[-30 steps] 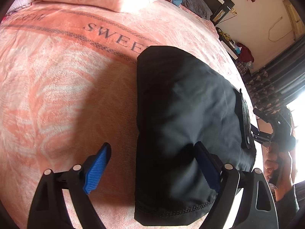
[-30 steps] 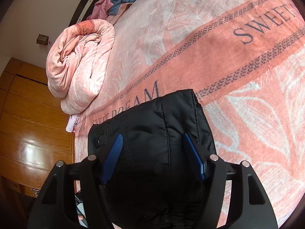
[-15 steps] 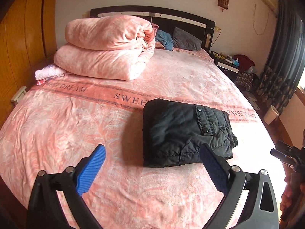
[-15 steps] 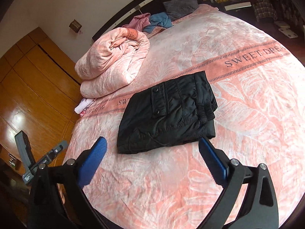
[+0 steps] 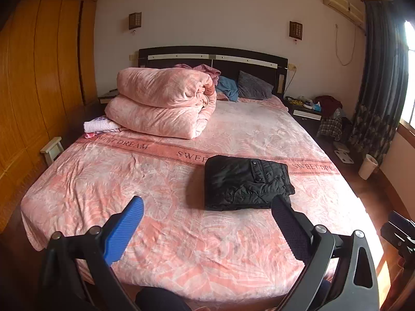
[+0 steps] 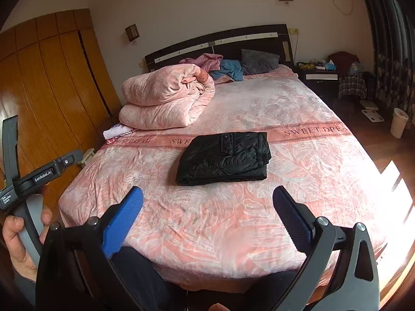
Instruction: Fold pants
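Two tongs, both spread wide, nothing gripped, both off the bed's foot edge. Left tongs (image 5: 207, 223) sit at 6 o'clock in the left wrist view; pants (image 5: 246, 182) lie folded into a black rectangle on the bed (image 5: 129, 181), at 12 o'clock from them, well apart. Quilt (image 5: 163, 106) at 11 o'clock. Right tongs (image 6: 207, 212): pants (image 6: 225, 158) at 12 o'clock, untouched.

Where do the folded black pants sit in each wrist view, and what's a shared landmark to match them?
Left wrist: black pants right of centre, mid-frame, on the bed.
Right wrist: black pants near centre, just above mid-height, on the bed.
Shared landmark: rolled pink comforter, behind and left of the pants.
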Demonstrator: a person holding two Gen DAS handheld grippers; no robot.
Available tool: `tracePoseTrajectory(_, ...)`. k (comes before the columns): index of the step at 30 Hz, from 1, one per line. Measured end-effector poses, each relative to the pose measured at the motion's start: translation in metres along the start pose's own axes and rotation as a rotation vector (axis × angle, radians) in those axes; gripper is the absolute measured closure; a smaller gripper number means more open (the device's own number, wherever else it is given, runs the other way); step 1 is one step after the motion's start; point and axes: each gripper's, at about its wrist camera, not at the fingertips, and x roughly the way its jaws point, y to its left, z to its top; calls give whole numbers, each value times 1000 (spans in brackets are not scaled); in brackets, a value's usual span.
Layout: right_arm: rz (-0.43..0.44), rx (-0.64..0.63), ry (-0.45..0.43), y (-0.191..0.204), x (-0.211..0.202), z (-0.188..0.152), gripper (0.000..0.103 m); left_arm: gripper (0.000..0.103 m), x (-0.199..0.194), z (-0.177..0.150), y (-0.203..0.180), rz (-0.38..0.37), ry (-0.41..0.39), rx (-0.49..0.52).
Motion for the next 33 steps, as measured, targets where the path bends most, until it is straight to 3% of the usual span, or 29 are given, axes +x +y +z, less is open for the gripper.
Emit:
tracePoseTrajectory(8,-38,-65,-90,36,-62,-23,3,4,-59,-31,-13,-31,-11,45)
tracePoseTrajectory(13,-55,-75,-70,46,-72,-34,3,4,-74,-50,-14,-46,26,25)
tracePoseTrajectory(16,-80,-76,-41,50,-70,-37,3,4,-78,-59,-12,-54,40,10)
tracePoseTrajectory(21,-132,-66,8,53,-62,-35,3,4,-87,-64,-12,-21,-9,29)
tracePoseTrajectory(33,-126,-41,71,46,-20,-39,3,4,-57,-64,-15,-52,39,34)
